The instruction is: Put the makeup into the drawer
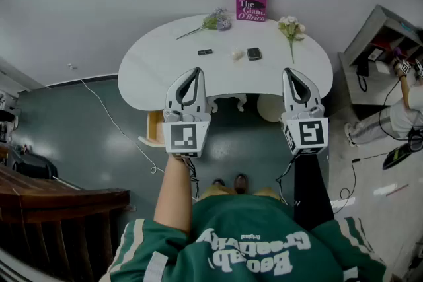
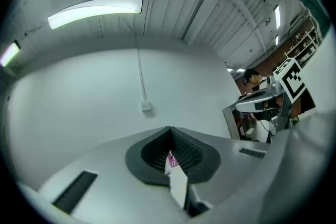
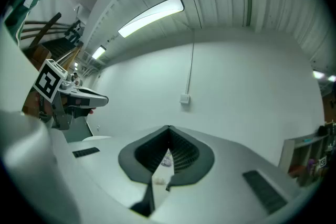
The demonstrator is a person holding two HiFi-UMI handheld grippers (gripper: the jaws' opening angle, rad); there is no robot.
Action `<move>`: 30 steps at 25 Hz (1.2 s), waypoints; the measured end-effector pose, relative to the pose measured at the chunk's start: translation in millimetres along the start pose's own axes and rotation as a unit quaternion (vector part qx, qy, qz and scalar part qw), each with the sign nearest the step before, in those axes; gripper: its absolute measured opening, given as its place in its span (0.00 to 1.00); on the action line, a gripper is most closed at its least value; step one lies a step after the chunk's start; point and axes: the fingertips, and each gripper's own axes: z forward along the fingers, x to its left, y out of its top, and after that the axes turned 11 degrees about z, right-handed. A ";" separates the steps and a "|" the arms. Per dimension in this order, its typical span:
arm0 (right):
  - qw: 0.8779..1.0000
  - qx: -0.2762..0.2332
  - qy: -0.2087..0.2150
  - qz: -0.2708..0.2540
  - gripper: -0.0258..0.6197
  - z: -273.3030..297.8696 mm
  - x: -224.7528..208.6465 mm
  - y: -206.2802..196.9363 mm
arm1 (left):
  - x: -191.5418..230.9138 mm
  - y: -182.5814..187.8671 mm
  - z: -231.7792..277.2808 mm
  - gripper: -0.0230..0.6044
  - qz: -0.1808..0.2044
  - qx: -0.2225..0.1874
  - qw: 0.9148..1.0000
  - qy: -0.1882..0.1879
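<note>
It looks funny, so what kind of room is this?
Probably a staged set in a workshop: a white table with a book and flowers, but loose cable on the floor and a cluttered shelf.

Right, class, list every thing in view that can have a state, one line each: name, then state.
left hand-held gripper: shut, empty
right hand-held gripper: shut, empty
book: closed, standing upright
compact: looks closed, flat on the table
purple flower sprig: lying flat
drawer: seems pulled out under the table
</note>
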 end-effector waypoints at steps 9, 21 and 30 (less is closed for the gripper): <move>1.000 -0.009 0.008 0.002 0.05 -3.0 -1.6 4.6 | -3.9 -1.2 0.5 0.06 0.007 0.004 1.000 0.000; 1.000 -0.015 0.009 0.010 0.05 42.4 -10.6 -10.8 | 13.6 -26.0 41.5 0.06 0.027 0.007 0.999 -0.014; 1.000 -0.017 0.002 0.002 0.05 149.9 -25.3 -10.3 | 59.9 -72.3 133.4 0.06 0.030 -0.002 0.999 -0.032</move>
